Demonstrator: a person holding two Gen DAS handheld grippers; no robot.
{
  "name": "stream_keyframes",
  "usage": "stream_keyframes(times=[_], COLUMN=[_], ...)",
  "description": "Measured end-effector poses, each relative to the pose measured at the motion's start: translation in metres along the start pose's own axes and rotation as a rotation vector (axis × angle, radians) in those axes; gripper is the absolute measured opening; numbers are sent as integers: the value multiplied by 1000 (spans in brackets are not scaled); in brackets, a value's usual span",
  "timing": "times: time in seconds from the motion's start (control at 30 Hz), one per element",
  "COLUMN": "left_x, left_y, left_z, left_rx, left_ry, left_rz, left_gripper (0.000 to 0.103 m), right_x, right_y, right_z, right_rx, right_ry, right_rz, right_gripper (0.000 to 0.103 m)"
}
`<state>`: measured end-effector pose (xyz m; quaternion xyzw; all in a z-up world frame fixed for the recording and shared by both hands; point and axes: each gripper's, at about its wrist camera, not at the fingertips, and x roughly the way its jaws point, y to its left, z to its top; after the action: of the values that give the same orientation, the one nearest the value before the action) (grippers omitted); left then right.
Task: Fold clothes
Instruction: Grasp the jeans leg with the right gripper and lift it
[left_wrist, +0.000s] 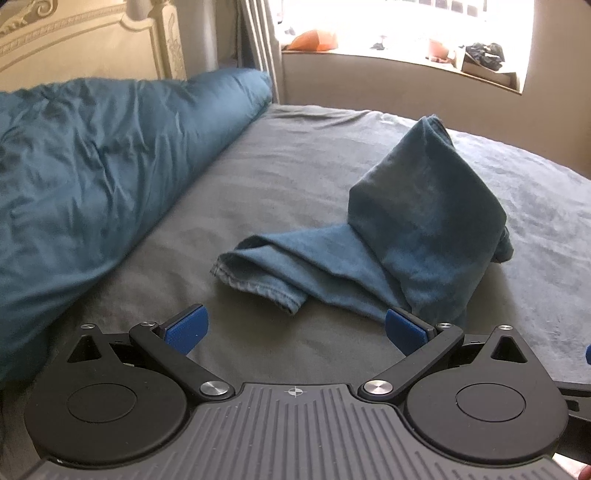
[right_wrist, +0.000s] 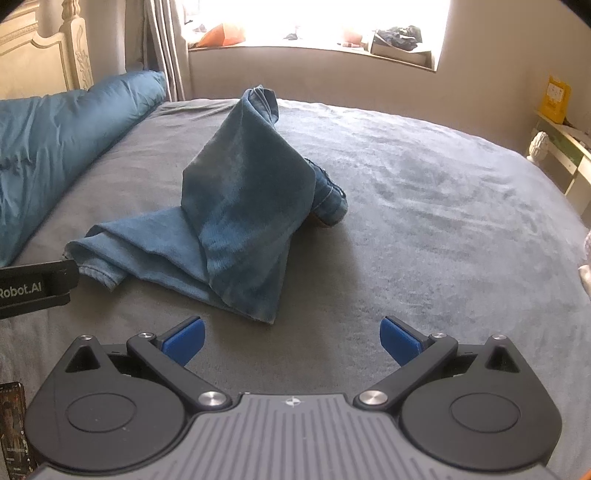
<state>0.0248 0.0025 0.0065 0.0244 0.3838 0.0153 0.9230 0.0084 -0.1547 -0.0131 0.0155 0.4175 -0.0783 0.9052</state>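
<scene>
A pair of blue jeans (right_wrist: 236, 206) lies crumpled on the grey bed cover (right_wrist: 424, 221), about midway across the bed. Part of the denim stands up in a tent-like peak, while a leg trails flat toward the near left, ending in a stitched hem (left_wrist: 255, 284).

In the left wrist view the jeans (left_wrist: 406, 221) sit ahead and to the right of the left gripper (left_wrist: 295, 326); the lower fold of the cloth reaches just beside the right blue pad (left_wrist: 404, 330), though I cannot tell if it touches. The jaws stand wide apart with only bed cover between them.

In the right wrist view the right gripper (right_wrist: 291, 338) also has its jaws spread wide and holds nothing; the jeans lie ahead and slightly left, their nearest fold close to the gap but apart from both pads.

A rolled teal duvet (left_wrist: 92, 177) lies along the bed's left edge, below a cream headboard (left_wrist: 85, 37). A bright window sill (right_wrist: 314, 40) runs beyond the far edge.
</scene>
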Motion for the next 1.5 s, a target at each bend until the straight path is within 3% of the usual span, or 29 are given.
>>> stream_keyframes(times=[0.23, 0.4, 0.57, 0.7, 0.87, 1.03, 1.07, 1.13, 1.17, 1.2, 1.23, 1.3, 1.37, 1.5], left_x=[17, 44, 81, 106, 129, 145, 147, 151, 152, 152, 151, 148, 142, 117], left_y=[7, 13, 16, 15, 13, 11, 12, 14, 16, 17, 19, 22, 28, 49], left_z=[-3, -11, -12, -5, 1, -5, -6, -10, -12, -13, -12, -12, -11, -11], left_rx=[-19, -58, -102, -105, -104, -106, -111, -122, -127, -128, -131, -150, -188, -313], left_ry=[-46, -42, -15, -31, -31, 12, 26, 48, 54, 56, 58, 61, 64, 2], left_rz=[-6, -3, -6, -3, -16, -53, -59, -71, -76, -77, -81, -95, -118, -153], left_gripper=[103, 103, 103, 102, 96, 68, 58, 54, 52, 49, 47, 44, 42, 41], right_x=[11, 23, 33, 58, 114, 164, 173, 187, 188, 188, 184, 173, 160, 127], right_y=[-1, -5, -19, -22, -10, 2, 5, 5, 3, 0, -4, -14, -25, -29], right_z=[5, 15, 50, 97, 162, 199, 201, 203, 197, 195, 191, 184, 172, 130], right_rx=[-6, -52, -71, -51, -32, 13, 24, 52, 67, 76, 78, 77, 78, -3], right_ry=[-23, -106, -285, -339, -269, -173, -142, -81, -60, -62, -71, -74, -63, 20], right_rz=[13, 36, 148, 273, 295, 318, 338, 398, 420, 431, 450, 523, 614, 716], right_gripper=[103, 103, 103, 103, 103, 99, 96, 72, 70, 59, 41, 20, 13, 10])
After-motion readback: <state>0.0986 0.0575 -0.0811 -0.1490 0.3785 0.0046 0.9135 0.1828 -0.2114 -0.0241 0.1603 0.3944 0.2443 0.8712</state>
